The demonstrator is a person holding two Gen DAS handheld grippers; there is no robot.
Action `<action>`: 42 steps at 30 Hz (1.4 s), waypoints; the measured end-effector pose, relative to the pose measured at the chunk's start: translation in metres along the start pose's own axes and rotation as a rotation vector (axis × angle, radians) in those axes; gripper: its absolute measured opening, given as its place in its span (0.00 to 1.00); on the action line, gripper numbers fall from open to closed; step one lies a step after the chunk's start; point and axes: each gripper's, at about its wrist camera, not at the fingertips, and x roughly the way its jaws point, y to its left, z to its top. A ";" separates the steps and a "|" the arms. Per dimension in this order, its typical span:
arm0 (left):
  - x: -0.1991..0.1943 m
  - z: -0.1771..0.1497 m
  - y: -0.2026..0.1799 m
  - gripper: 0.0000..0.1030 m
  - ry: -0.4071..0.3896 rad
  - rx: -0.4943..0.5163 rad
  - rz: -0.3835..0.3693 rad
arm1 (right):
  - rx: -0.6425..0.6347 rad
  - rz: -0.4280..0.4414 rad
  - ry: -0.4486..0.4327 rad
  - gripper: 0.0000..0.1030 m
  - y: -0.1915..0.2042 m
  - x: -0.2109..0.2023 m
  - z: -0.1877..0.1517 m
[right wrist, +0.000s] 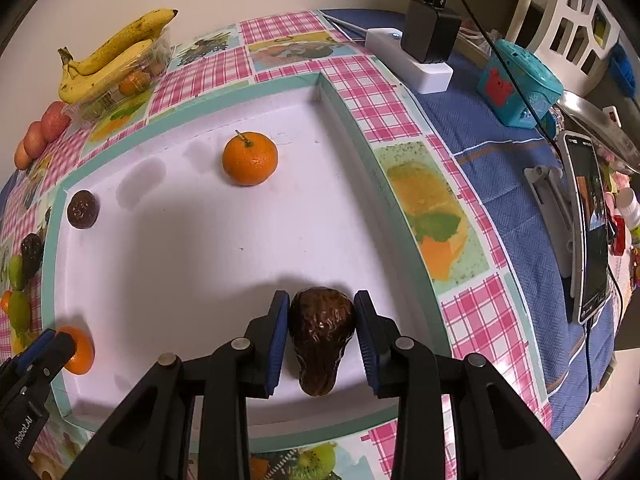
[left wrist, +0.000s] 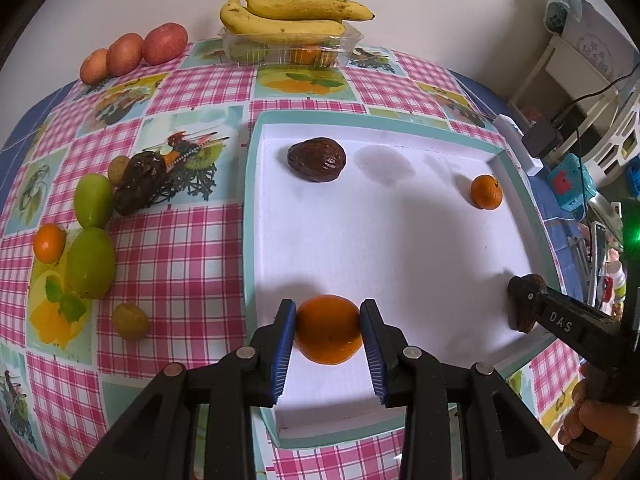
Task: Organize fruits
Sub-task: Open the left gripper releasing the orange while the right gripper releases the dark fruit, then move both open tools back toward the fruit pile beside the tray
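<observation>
Your left fingers [left wrist: 328, 330] are clenched on an orange [left wrist: 328, 328] low over the near left corner of the white tray [left wrist: 400, 240]. Your right fingers [right wrist: 322, 332] grasp a dark brown fruit [right wrist: 322, 332] by the tray's near right edge. Another orange [right wrist: 250, 158] and brown fruit [right wrist: 83, 209] lie at the far side.

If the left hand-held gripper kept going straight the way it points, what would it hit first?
Probably the white floor of the tray. The left hand-held gripper points steeply down, holding an orange just above or on it; depth is unclear.
</observation>
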 end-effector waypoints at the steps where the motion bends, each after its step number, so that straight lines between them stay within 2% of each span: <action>1: 0.000 0.000 0.000 0.35 0.000 0.003 0.000 | 0.001 0.000 0.000 0.33 0.000 0.000 0.000; 2: 0.000 0.000 0.000 0.35 0.001 0.006 0.000 | 0.002 -0.003 0.002 0.34 0.000 0.001 -0.001; 7: 0.004 -0.001 -0.002 0.50 0.024 0.018 0.000 | 0.002 -0.016 0.013 0.34 0.001 0.004 -0.002; 10: 0.005 -0.001 -0.003 0.54 0.029 0.025 0.003 | 0.006 -0.019 0.014 0.35 0.000 0.004 -0.001; 12: 0.005 0.000 -0.004 0.58 0.029 0.030 0.006 | 0.005 -0.025 0.016 0.44 0.000 0.004 -0.002; 13: 0.004 0.000 -0.005 0.58 0.026 0.032 0.009 | 0.005 -0.020 0.020 0.51 0.000 0.005 -0.002; 16: 0.001 0.001 -0.007 0.65 0.016 0.040 0.010 | -0.003 -0.008 0.023 0.53 0.003 0.005 -0.002; 18: -0.001 0.002 -0.007 0.68 0.008 0.047 0.014 | -0.016 -0.014 0.020 0.58 0.006 0.006 -0.002; 20: -0.003 0.003 -0.008 0.71 0.003 0.054 0.016 | -0.027 -0.018 0.016 0.67 0.009 0.006 -0.002; 22: -0.005 0.003 -0.009 0.74 -0.005 0.059 0.016 | -0.035 -0.019 0.009 0.68 0.010 0.005 -0.001; 25: -0.009 0.005 -0.009 0.88 -0.022 0.063 0.025 | -0.041 -0.032 -0.012 0.79 0.011 0.002 0.001; 27: -0.012 0.005 -0.008 0.99 -0.038 0.063 0.029 | -0.037 -0.030 -0.023 0.81 0.009 -0.001 0.000; 30: -0.019 0.008 -0.004 1.00 -0.071 0.055 0.047 | -0.037 -0.030 -0.045 0.87 0.008 -0.004 0.000; 35: -0.024 0.012 0.014 1.00 -0.101 0.007 0.095 | -0.040 -0.044 -0.079 0.87 0.008 -0.007 0.003; 42: -0.036 0.018 0.066 1.00 -0.134 -0.171 0.197 | -0.009 -0.053 -0.106 0.87 0.002 -0.012 0.002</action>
